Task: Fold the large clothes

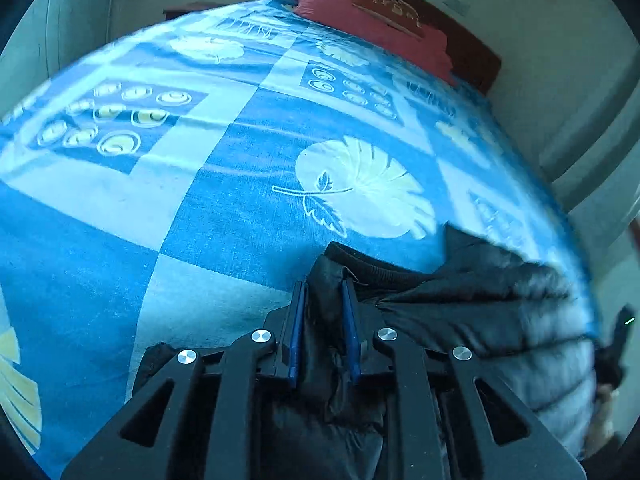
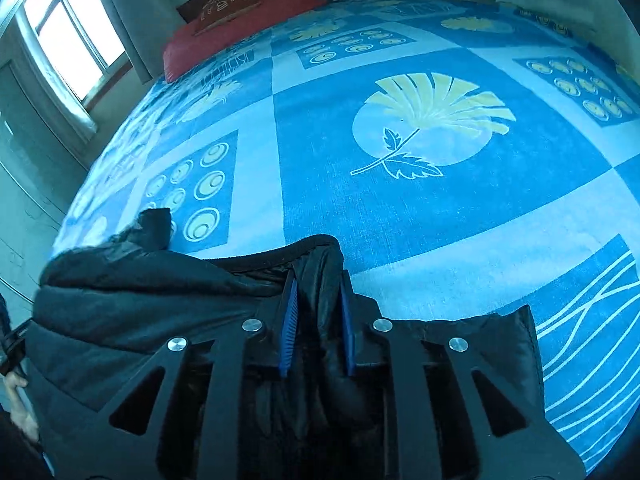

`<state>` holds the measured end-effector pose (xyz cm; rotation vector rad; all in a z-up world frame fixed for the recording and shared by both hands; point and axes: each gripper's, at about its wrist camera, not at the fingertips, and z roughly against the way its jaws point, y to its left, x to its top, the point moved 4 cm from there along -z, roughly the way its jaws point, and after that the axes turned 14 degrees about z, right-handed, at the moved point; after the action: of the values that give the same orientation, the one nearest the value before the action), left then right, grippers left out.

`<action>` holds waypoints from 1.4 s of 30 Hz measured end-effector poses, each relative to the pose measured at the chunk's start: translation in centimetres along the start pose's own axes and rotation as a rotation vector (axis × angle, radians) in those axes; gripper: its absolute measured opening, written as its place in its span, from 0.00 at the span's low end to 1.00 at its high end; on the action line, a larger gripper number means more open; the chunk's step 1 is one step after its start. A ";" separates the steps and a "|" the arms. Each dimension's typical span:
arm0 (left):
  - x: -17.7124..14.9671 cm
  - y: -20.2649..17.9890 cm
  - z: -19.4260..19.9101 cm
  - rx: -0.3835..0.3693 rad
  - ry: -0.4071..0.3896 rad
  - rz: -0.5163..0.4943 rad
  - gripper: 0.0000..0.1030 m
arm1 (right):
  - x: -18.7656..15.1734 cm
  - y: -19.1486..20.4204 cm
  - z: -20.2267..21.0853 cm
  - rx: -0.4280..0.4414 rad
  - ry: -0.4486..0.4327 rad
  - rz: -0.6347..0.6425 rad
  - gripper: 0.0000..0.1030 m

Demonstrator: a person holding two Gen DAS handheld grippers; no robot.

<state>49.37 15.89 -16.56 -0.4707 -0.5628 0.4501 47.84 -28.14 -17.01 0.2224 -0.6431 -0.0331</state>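
A bedroom in a home is shown. Most of both views is filled by a wide bed [image 2: 460, 240] covered with a blue sheet [image 1: 224, 184] printed with pale squares, leaf motifs and ringed circles, and a red pillow [image 2: 224, 36] is laid at its far end against a dark wooden headboard [image 1: 472, 40]. A window [image 2: 76, 36] with daylight behind it and a grey curtain [image 2: 132, 12] hung beside it are seen in the right wrist view, and plain pale walls [image 1: 560, 60] are seen around the bed.
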 end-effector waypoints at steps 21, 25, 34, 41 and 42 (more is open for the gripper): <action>-7.5 -12.8 1.9 -0.055 -0.060 -0.125 0.43 | 0.5 15.6 1.4 0.023 -0.060 0.275 0.45; -8.5 -12.0 -1.6 0.031 -0.029 -0.151 0.44 | -0.9 15.5 -1.6 -0.014 -0.006 0.300 0.47; -8.5 -11.2 -0.5 0.012 -0.013 -0.140 0.44 | -1.2 15.9 0.1 -0.037 -0.028 0.326 0.47; -7.0 -6.8 4.6 0.064 -0.105 -0.098 0.44 | -1.9 11.2 2.3 -0.137 -0.037 0.284 0.50; -6.9 -6.0 4.1 0.065 -0.085 -0.090 0.44 | -2.2 10.6 1.7 -0.132 -0.020 0.266 0.50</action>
<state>43.37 8.68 -13.07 -0.3633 -0.6464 0.4021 44.62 -17.92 -14.70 0.0085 -0.6834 0.1780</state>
